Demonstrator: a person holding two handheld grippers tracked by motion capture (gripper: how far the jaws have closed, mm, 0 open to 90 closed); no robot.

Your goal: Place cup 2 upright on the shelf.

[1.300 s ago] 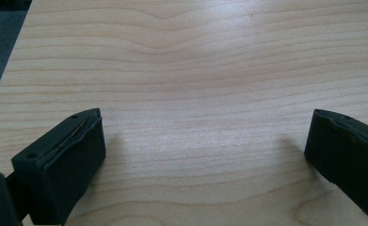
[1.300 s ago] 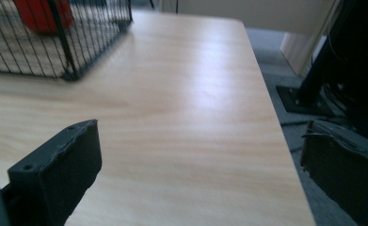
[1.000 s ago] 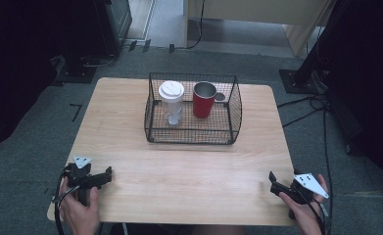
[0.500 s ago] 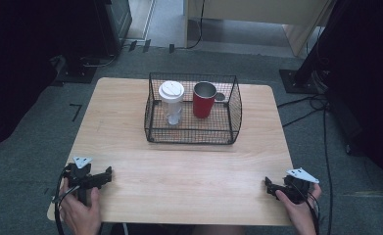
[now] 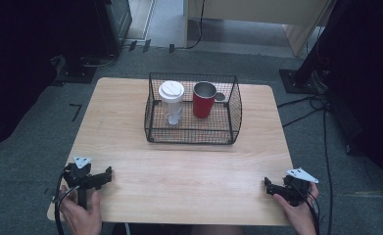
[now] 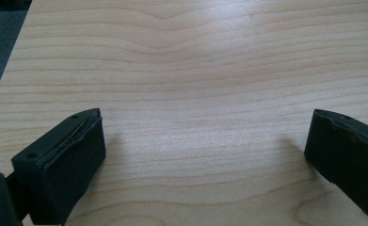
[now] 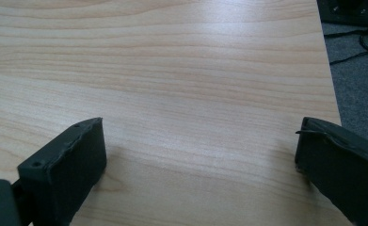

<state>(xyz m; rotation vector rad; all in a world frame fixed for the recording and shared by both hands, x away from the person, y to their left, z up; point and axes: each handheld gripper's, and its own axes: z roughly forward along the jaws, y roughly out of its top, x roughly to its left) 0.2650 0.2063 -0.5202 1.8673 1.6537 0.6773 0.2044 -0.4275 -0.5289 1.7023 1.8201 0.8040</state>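
Near the table's (image 5: 179,166) front edge, the left gripper (image 5: 103,175) and right gripper (image 5: 267,185) rest with jaws spread, nothing between; the right's have just been opening. Both gripper views show bare wood. Farther off, the high view adds a wire basket (image 5: 193,133) holding a white-lidded tumbler (image 5: 171,102) and a red cup (image 5: 203,100).

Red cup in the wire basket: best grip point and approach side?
Come from above: the wire basket walls it in on every side and only the top is open. Pinch the red cup at its rim, one jaw inside the open mouth, probably on the side away from the white-lidded bottle standing close beside it.
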